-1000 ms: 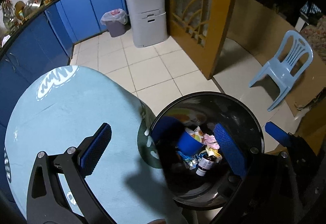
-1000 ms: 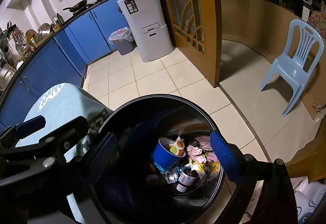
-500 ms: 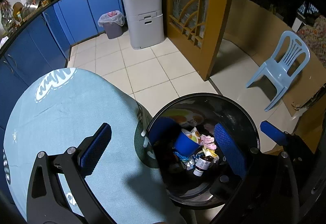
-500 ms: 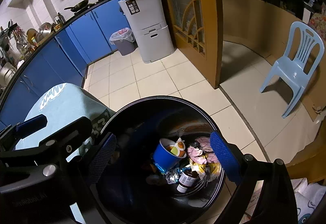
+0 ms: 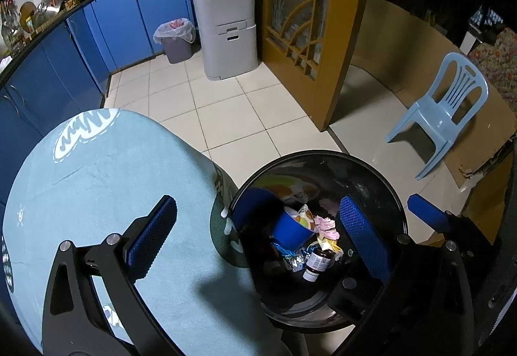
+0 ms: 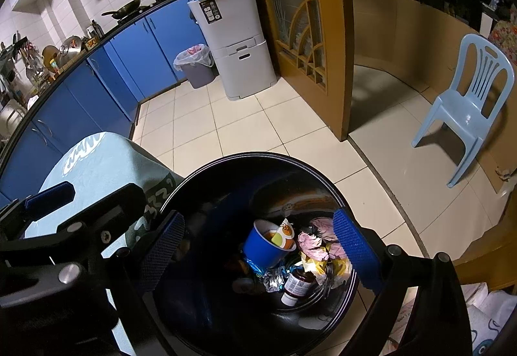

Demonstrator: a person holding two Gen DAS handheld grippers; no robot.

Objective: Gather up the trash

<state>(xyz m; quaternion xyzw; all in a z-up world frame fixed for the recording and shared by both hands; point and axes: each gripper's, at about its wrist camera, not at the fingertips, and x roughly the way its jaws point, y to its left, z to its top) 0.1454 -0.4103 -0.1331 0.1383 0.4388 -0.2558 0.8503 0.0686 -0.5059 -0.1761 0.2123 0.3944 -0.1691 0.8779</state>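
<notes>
Right wrist: right tool (image 6: 258, 246) hangs spread-fingered above bin (image 6: 323, 181).

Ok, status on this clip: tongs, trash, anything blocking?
Left tongs open, empty. Right tongs open, empty. Trash lies in black bin: blue cup, bottle, wrappers. Nothing in the way.

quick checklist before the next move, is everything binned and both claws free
1. Left claw empty: ok, open, nothing between its fingers.
2. Right claw empty: ok, open over the black bin.
3. Trash inside the bin: ok, blue cup, brown bottle, pink paper and foil wrapper lie at the bottom.
4. Table cloth cleared of trash: ok for the part in view; the rest cannot tell.
5. Floor around the bin clear: ok in view.
6. Bin standing steady: cannot tell, its base is hidden.
</notes>
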